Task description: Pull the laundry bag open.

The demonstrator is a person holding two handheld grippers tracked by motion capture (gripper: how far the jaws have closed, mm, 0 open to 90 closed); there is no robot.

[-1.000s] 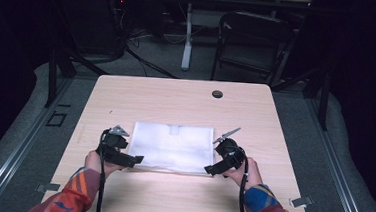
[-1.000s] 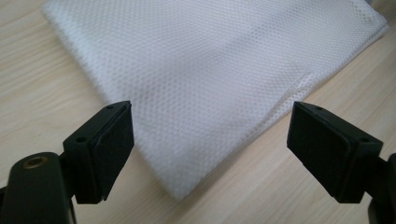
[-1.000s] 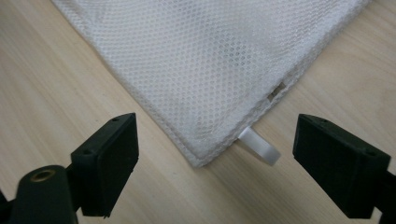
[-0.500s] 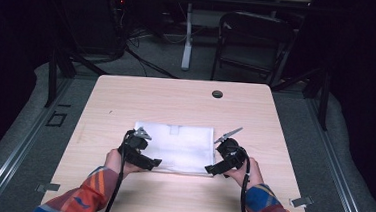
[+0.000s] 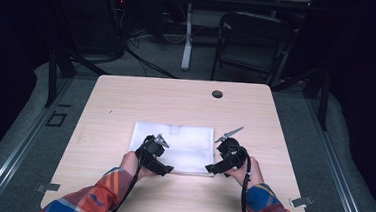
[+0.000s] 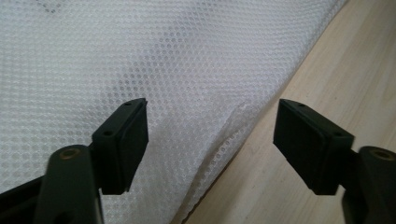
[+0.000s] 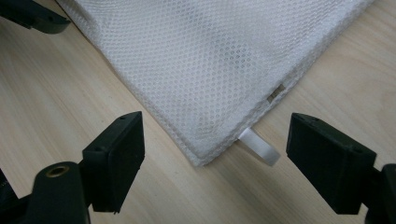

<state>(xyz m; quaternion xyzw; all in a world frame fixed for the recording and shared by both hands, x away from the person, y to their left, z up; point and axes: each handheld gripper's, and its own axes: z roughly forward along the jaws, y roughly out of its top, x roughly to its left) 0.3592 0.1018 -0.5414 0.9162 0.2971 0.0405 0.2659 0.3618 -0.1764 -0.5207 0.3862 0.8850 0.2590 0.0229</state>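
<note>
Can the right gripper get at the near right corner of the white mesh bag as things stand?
Probably yes: the right gripper is open with the white mesh bag corner and its white loop tab lying between the fingers, nothing covering them.

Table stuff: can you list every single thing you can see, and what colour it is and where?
Mesh cloth: one, white, flat on the near middle of the table.
Ribbon loop: one, white, sticking out at the cloth's corner.
Table: one, light wood, centre.
Round cap: one, dark, far edge of the table.
Chair: one, black, behind the table.
Left gripper: one, black, open over the cloth's near edge; its jaws have just been closing.
Right gripper: one, black, open around the cloth's corner.
Sleeves: two, plaid, bottom edge.
</note>
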